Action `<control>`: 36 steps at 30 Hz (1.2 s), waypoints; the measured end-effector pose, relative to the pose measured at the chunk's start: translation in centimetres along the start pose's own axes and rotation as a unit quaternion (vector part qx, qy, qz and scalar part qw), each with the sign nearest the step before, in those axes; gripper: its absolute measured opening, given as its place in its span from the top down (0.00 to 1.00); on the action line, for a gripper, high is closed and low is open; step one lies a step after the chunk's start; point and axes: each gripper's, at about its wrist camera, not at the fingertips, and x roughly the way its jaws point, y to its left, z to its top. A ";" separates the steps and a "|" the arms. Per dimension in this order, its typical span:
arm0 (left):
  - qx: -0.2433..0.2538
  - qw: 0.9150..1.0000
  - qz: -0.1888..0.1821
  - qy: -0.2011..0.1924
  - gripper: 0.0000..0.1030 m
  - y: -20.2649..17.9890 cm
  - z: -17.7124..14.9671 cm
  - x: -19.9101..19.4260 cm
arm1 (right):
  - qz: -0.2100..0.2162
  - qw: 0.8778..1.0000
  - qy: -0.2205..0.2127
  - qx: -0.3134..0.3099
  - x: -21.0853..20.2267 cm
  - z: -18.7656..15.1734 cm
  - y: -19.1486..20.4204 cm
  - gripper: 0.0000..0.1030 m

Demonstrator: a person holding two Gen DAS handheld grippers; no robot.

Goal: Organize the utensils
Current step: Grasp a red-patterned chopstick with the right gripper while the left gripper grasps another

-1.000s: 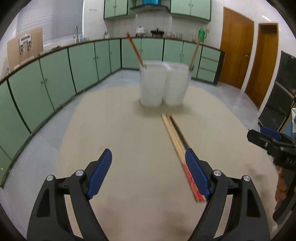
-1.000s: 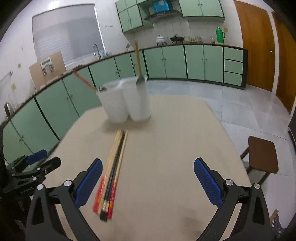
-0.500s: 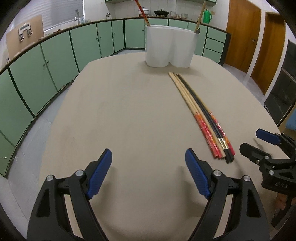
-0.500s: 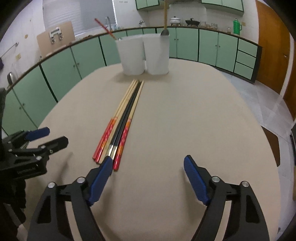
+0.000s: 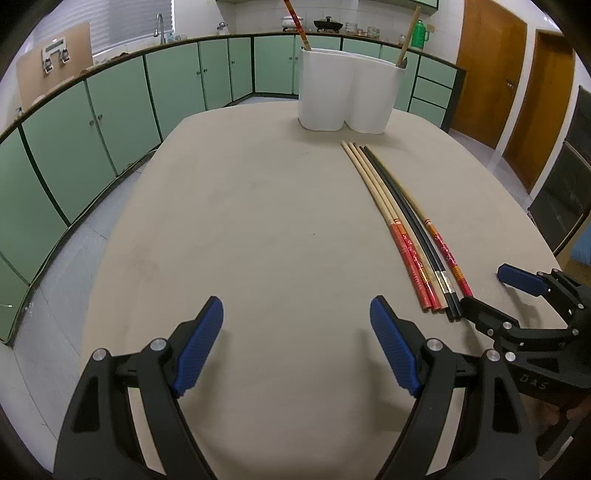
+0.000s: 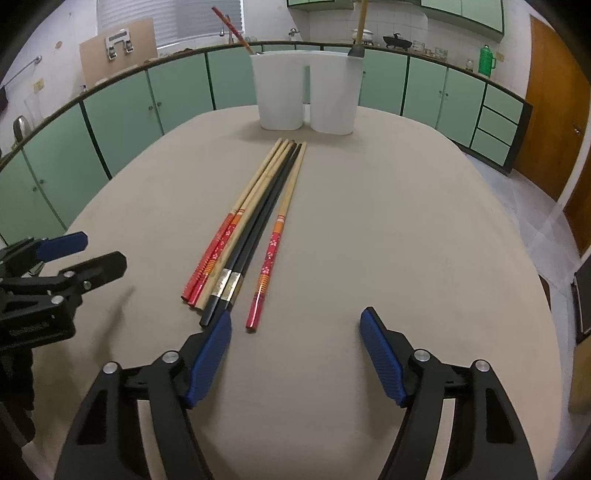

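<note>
This was a home kitchen. A long run of pale green cabinets with dark trim curved along the walls under a countertop, with matching wall cabinets above white tile. A sink tap stood before a blinded window, and pots and a green thermos jug sat on the counter. Two wooden doors led off at the right, and a beige oval table filled the middle of the tiled floor.
</note>
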 end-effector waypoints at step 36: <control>0.012 1.000 0.006 0.022 0.23 -4.7 0.2 2.6 | 0.016 0.999 -0.009 0.031 -0.7 -0.4 -3.2 0.94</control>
